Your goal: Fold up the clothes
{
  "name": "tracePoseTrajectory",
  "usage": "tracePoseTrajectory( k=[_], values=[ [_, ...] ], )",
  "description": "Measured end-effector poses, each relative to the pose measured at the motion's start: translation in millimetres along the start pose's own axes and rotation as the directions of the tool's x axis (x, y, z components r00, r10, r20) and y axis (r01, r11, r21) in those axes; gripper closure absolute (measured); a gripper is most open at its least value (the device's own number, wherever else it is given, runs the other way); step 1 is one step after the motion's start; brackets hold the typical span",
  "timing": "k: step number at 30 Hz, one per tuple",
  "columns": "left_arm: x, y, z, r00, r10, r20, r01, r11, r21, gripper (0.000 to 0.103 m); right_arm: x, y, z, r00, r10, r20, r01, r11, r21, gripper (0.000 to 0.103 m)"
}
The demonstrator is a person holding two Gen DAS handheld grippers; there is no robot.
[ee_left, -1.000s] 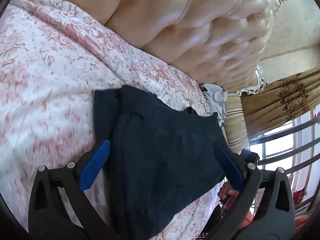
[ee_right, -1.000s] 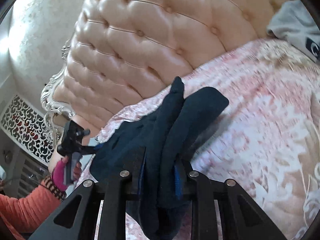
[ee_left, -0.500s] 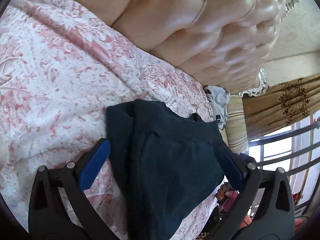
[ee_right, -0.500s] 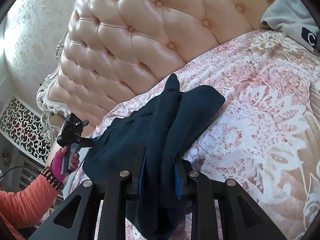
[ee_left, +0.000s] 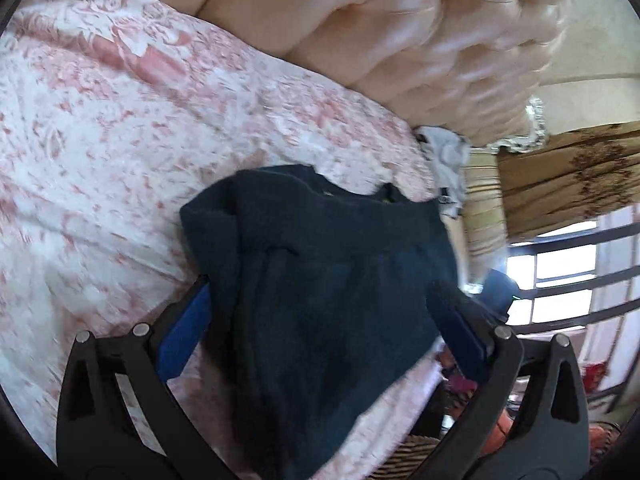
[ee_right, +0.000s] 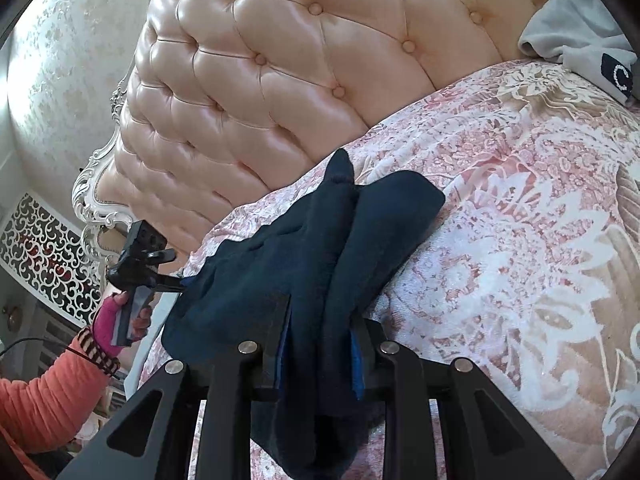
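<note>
1. Since the earlier left wrist frame the headboard (ee_left: 420, 32) has slid up and grown larger, and the dark garment (ee_left: 320, 300) sits lower on the bedspread (ee_left: 120, 140); the picture is blurred by motion.
2. Left wrist view: the left gripper (ee_left: 320, 320) stands spread wide, its blue pads (ee_left: 184, 332) on either side of the garment. The cloth lies between the fingers without being pinched; whether a pad touches it I cannot tell.
3. The garment is a thick, fleecy navy piece, bunched in folds, its long axis running from the gripper toward the headboard.
4. Right wrist view: the right gripper (ee_right: 320, 344) is clenched on a gathered fold of the same garment (ee_right: 320, 248), which stretches away toward the quilted, buttoned headboard (ee_right: 300, 80).
5. The cloth rests on the pink-and-white floral bedspread (ee_right: 520, 240), near the headboard's foot. A grey garment (ee_right: 580, 40) lies against the headboard, well apart.
</note>
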State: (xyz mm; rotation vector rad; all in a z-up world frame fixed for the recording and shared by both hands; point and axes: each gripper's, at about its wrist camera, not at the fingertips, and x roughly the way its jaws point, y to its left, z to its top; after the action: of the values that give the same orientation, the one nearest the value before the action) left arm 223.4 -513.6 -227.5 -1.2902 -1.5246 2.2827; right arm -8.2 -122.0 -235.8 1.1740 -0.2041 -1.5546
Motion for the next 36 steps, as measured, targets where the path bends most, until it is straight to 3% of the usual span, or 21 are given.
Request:
tracePoseTrajectory(
  k=[3,6,10,12,19,20,21,22,23,24,27,29,33,36],
  values=[
    [2,4,-6,0.998,0.054,-0.027,-0.054,0.998,0.017,0.0,0,-3,0,1.0,0.003,0.004,-0.003,1.0,0.004,0.077],
    [4,7,-7,0.997,0.06,-0.049,-0.06,0.998,0.004,0.001,1,-4,0,1.0,0.004,0.005,-0.004,1.0,0.008,0.077],
    [8,1,-2,0.998,-0.034,-0.047,0.034,0.999,-0.007,0.001,1,-4,0,1.0,0.006,0.004,-0.006,1.0,0.012,0.077],
    [17,-1,-1,0.996,0.079,-0.053,-0.076,0.996,0.051,0.002,1,-5,0,1.0,0.008,-0.001,-0.008,1.0,0.015,0.076],
    [28,-16,-1,0.982,0.188,-0.03,-0.184,0.978,0.1,0.001,3,-7,-2,1.0,0.001,-0.015,-0.001,1.0,0.022,0.074],
    [22,-12,-2,0.981,0.192,-0.011,-0.19,0.978,0.087,0.011,3,-7,-2,1.0,0.0,-0.016,0.001,1.0,0.022,0.074],
    [17,-7,-2,0.981,0.196,0.008,-0.196,0.978,0.073,0.034,4,-7,-3,1.0,-0.002,-0.017,0.002,1.0,0.022,0.074],
    [11,0,0,0.978,0.207,0.023,-0.208,0.977,0.046,0.045,4,-7,-3,1.0,-0.002,-0.018,0.003,1.0,0.023,0.074],
    [6,8,-1,0.98,0.197,0.028,-0.197,0.98,0.014,0.062,4,-7,-3,1.0,-0.002,-0.019,0.003,1.0,0.024,0.074],
    [1,17,-2,0.982,0.186,0.034,-0.186,0.982,-0.016,0.07,4,-7,-4,1.0,-0.002,-0.02,0.003,1.0,0.025,0.074],
    [-4,26,-9,0.987,0.156,0.028,-0.156,0.988,-0.011,0.077,3,-5,-3,1.0,-0.01,-0.02,0.011,1.0,0.02,0.074],
    [-1,20,-11,0.98,0.194,0.051,-0.195,0.981,0.019,0.085,3,-3,-3,1.0,-0.017,-0.019,0.017,1.0,0.015,0.074],
    [4,5,-17,0.952,0.286,0.109,-0.294,0.954,0.065,0.089,2,1,-2,0.999,-0.03,-0.018,0.03,1.0,0.005,0.074],
    [-4,-11,-24,0.933,0.313,0.177,-0.333,0.938,0.098,0.09,2,4,-2,0.999,-0.04,-0.017,0.04,0.999,-0.002,0.076]
  ],
)
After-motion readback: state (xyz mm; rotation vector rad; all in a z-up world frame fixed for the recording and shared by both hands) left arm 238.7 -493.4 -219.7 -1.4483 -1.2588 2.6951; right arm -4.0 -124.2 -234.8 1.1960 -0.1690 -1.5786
